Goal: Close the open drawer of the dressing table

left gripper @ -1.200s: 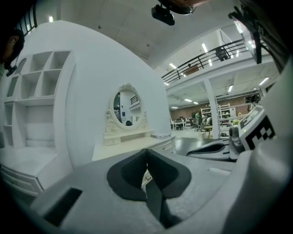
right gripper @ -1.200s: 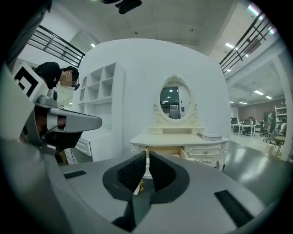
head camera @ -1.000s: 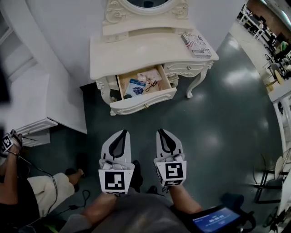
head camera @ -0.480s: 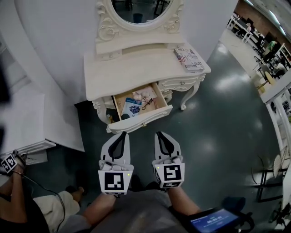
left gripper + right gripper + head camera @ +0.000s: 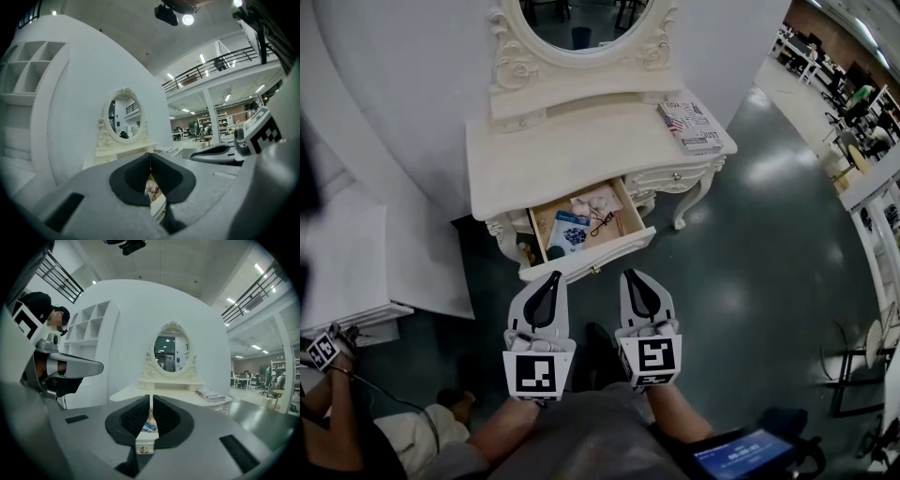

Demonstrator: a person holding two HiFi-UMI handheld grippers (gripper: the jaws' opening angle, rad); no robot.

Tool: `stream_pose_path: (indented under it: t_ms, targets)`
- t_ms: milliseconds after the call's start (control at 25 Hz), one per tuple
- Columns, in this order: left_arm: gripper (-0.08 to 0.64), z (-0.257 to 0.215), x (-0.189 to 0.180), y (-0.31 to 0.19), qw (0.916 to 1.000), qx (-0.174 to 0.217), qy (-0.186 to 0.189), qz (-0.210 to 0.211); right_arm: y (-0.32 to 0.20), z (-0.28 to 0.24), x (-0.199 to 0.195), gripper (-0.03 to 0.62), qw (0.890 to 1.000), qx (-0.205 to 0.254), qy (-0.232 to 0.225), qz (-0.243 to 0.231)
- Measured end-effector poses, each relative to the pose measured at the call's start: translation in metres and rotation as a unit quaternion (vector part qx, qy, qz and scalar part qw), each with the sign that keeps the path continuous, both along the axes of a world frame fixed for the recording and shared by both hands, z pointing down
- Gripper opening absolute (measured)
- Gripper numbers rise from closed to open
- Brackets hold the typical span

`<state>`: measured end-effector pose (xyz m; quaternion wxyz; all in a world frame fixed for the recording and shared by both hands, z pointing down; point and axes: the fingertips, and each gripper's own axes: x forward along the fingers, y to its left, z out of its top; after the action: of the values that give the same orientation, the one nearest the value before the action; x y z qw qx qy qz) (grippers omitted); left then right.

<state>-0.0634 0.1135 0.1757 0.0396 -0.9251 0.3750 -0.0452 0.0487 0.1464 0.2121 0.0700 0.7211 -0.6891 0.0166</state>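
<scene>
The white dressing table stands ahead of me with its middle drawer pulled out. Inside the drawer lie a blue packet, some paper and a small dark item. My left gripper and right gripper are side by side just short of the drawer front, both shut with nothing held. In the left gripper view the left gripper points at the table, and the drawer's inside shows in the opening below its tips. In the right gripper view the right gripper is lined up with the drawer front and its brass knob.
An oval mirror tops the table and a stack of books lies on its right end. White shelving stands at the left. A person sits low at the left. A tablet is at the bottom right.
I have come closer to the dressing table, so the drawer front now lies just beyond both gripper tips. Both grippers stayed shut and the drawer stayed open.
</scene>
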Motion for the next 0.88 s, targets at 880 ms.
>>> stream_pose_path:
  t_ms: [880]
  targets:
    - [0.015,0.124,0.042,-0.09,0.9904,-0.117,-0.057,-0.047,-0.082,0.161,0.032,0.017,0.986,-0.152,-0.042,-0.056]
